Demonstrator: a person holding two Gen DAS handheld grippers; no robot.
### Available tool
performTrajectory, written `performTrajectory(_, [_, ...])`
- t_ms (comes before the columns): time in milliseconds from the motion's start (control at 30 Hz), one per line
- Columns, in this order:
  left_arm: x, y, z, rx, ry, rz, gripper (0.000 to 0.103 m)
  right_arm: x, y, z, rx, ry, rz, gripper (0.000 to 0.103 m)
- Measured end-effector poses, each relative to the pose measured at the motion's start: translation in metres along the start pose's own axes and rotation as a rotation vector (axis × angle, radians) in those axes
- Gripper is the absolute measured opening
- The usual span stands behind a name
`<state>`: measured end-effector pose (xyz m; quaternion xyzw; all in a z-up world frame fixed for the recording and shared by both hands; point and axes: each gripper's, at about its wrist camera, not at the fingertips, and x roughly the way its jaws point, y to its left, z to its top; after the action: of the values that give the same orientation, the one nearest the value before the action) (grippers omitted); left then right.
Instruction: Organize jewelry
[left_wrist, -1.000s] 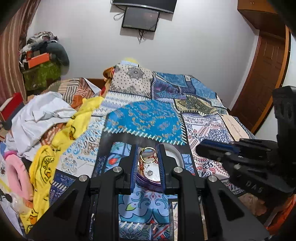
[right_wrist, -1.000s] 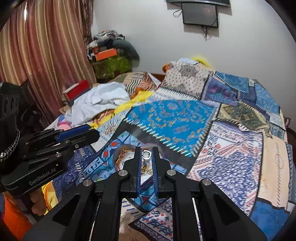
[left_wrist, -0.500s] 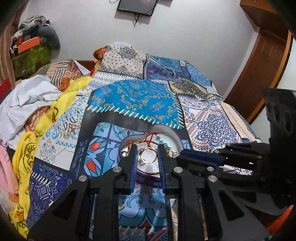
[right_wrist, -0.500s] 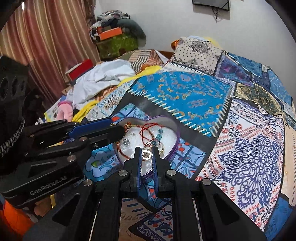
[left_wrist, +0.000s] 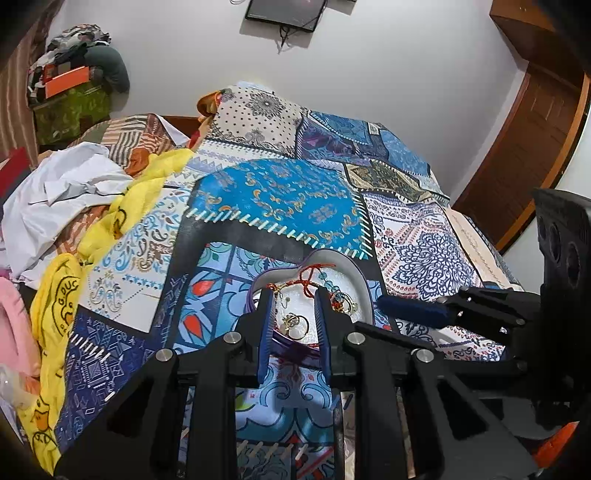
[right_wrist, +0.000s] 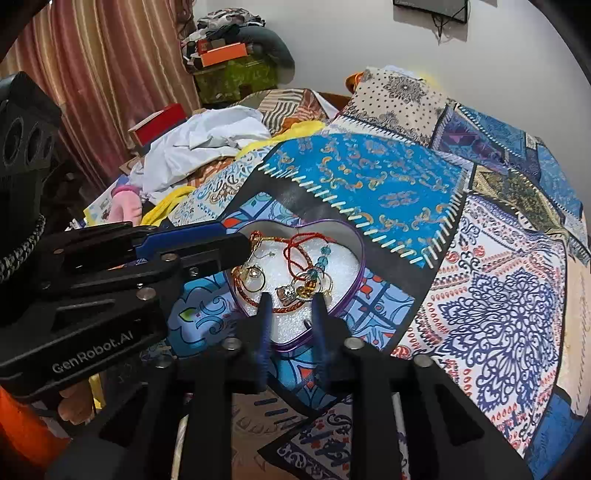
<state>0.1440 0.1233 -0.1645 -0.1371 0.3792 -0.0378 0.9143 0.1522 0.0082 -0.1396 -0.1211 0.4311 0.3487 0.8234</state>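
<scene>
A heart-shaped purple tin (right_wrist: 360, 258) with a white lining sits on the patterned bedspread and holds several pieces of jewelry. A gold hoop (right_wrist: 254, 277), red cords (right_wrist: 295, 245), teal beads (right_wrist: 320, 258) and a small ring (right_wrist: 289, 293) lie inside it. My right gripper (right_wrist: 290, 301) is open just over the tin's near edge, with the ring between its tips. My left gripper (left_wrist: 293, 295) is open over the tin (left_wrist: 364, 284), and a gold hoop (left_wrist: 295, 321) lies on the lining between its fingers (left_wrist: 266, 314). It also shows in the right wrist view (right_wrist: 236, 243) at the tin's left edge.
The tin rests on a patchwork bedspread (right_wrist: 369, 184). White and yellow clothes (left_wrist: 74, 184) are piled to the left, with a pink item (left_wrist: 14, 317) beside them. A curtain (right_wrist: 92, 92), stacked boxes (right_wrist: 229, 70) and a wooden door (left_wrist: 528, 147) surround the bed.
Both grippers came down over the tin and opened. The gold hoop left the left gripper and the small ring left the right one; both now lie in the tin.
</scene>
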Motion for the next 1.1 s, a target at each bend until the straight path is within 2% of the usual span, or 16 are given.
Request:
performTrajectory(67, [-0.007,0.0,0.001,-0.001,-0.011,0.007,0.02,-0.007,-0.001,0.002,0.007,-0.022,-0.014,0.032])
performTrajectory(367, [-0.06,-0.02,0.01,0.04,-0.113,0.036,0.02,-0.056,-0.008,0.011,0.05,-0.141,-0.054,0.032])
performTrajectory(500, [-0.096,-0.036,0.017,0.072,-0.198,0.05,0.02,-0.097,-0.008,0.015,0.07,-0.245,-0.081,0.032])
performTrajectory(767, [-0.19,-0.073,0.018,0.135,-0.457,0.082,0.035,-0.199,0.009,0.011,0.081,-0.519,-0.136,0.032])
performTrajectory(900, [-0.23,-0.088,0.008,0.15,-0.58,0.115,0.052,-0.238,0.023,0.002,0.076,-0.636,-0.153,0.033])
performTrajectory(967, [-0.243,-0.094,0.003,0.156,-0.619,0.138,0.062,-0.255,0.032,-0.005,0.071,-0.69,-0.17,0.041])
performTrajectory(1033, [-0.251,-0.099,-0.001,0.157,-0.644,0.158,0.082,-0.264,0.039,-0.01,0.069,-0.731,-0.194,0.054])
performTrajectory(1100, [-0.259,-0.101,-0.004,0.151,-0.665,0.167,0.095,-0.27,0.045,-0.014,0.069,-0.755,-0.216,0.064])
